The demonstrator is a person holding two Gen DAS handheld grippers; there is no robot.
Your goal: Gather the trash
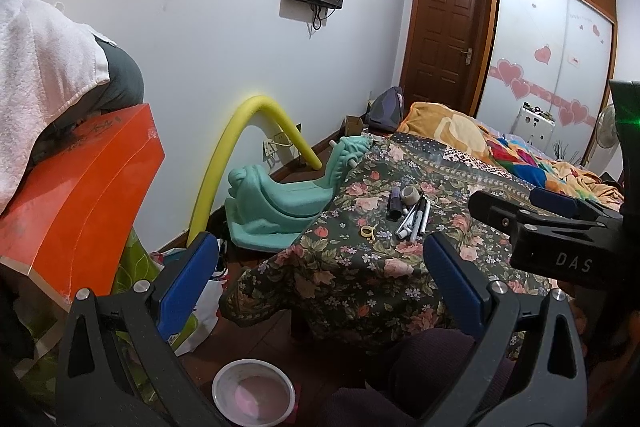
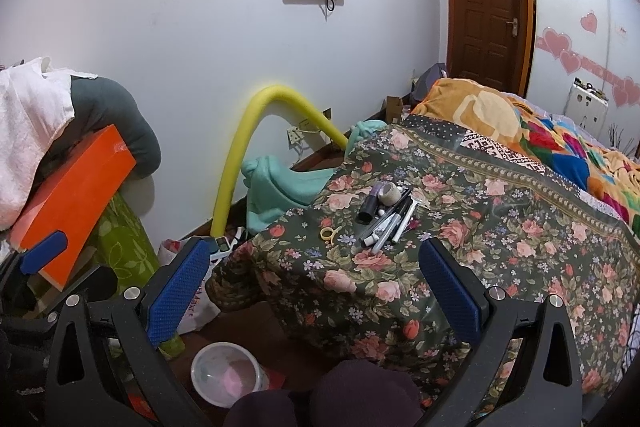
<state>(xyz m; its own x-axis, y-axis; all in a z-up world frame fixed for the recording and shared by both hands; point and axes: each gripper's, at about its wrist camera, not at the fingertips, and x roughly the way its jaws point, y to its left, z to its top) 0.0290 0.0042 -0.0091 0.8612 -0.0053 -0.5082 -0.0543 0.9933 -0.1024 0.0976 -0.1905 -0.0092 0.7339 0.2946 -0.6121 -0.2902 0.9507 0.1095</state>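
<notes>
A pile of small items lies on the floral cloth: pens, a dark tube, a tape roll and a yellow ring. The pile also shows in the right wrist view. A white plastic tub with pink contents stands on the floor below; it also shows in the right wrist view. My left gripper is open and empty, short of the pile. My right gripper is open and empty, also short of it; its body shows at the right of the left wrist view.
An orange box under towels sits at the left. A yellow foam tube and a teal rocking toy stand by the wall. Bedding lies behind the cloth. A plastic bag lies on the floor.
</notes>
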